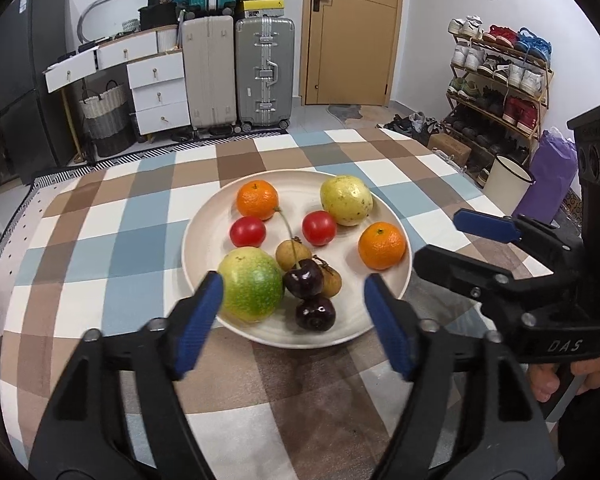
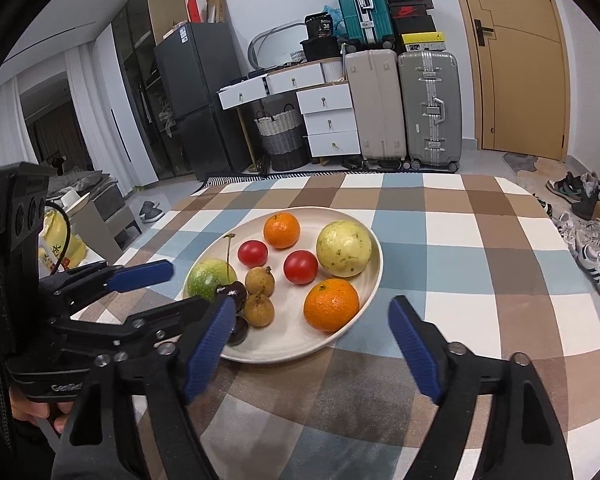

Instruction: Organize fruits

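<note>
A cream plate [image 1: 204, 220] [image 2: 364, 300] on the checked tablecloth holds two oranges [image 1: 381, 245] [image 2: 331, 304], two red tomatoes [image 1: 319, 228] [image 2: 300, 266], a yellow fruit [image 1: 346, 200] [image 2: 343, 248], a green fruit [image 1: 250, 284] [image 2: 208, 278], two brown longans [image 1: 290, 254] [image 2: 259, 280] and two dark cherries [image 1: 315, 312] [image 2: 234, 292]. My left gripper [image 1: 294, 312] is open and empty at the plate's near edge, astride the green fruit and cherries. My right gripper [image 2: 312, 340] is open and empty, just before the near orange; it shows in the left wrist view [image 1: 452, 240].
The table [image 1: 100, 240] carries a blue, brown and white checked cloth. Behind it stand suitcases [image 1: 264, 72], white drawers [image 1: 156, 92], a woven basket [image 1: 104, 116] and a door [image 1: 352, 32]. A shoe rack [image 1: 500, 80] and a white bin [image 1: 504, 184] are at right.
</note>
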Motion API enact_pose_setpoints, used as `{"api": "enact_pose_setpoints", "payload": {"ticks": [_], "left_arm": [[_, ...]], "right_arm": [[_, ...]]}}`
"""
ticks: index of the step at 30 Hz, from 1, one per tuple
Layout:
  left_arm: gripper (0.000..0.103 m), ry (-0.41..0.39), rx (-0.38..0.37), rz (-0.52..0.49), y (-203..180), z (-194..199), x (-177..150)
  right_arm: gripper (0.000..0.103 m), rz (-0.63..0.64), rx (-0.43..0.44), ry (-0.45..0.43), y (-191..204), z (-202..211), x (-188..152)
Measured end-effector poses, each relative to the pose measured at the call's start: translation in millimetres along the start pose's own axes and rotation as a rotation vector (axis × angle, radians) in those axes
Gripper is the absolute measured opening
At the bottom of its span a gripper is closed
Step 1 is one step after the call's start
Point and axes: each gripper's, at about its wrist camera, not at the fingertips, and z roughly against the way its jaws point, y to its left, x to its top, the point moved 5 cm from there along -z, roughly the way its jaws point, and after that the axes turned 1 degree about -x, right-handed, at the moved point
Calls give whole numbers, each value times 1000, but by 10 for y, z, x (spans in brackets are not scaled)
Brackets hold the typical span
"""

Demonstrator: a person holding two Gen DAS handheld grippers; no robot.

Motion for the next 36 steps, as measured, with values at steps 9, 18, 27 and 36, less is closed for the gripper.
{"api": "enact_pose_setpoints", "payload": {"ticks": [9,18,27,36], "left_arm": [[102,-61,34,49,170,285,-65],[102,-104,69,58,231,521,-207],[102,-153,42,108,277,673,-389],[102,-210,69,89,287,842,-592]], "right_arm": [[102,-2,33,-11,29,93,-30],[102,65,40,-33,190,247,-202],[102,83,60,-87,279,492,-365],[103,99,77,-190,328,757,-386]]}}
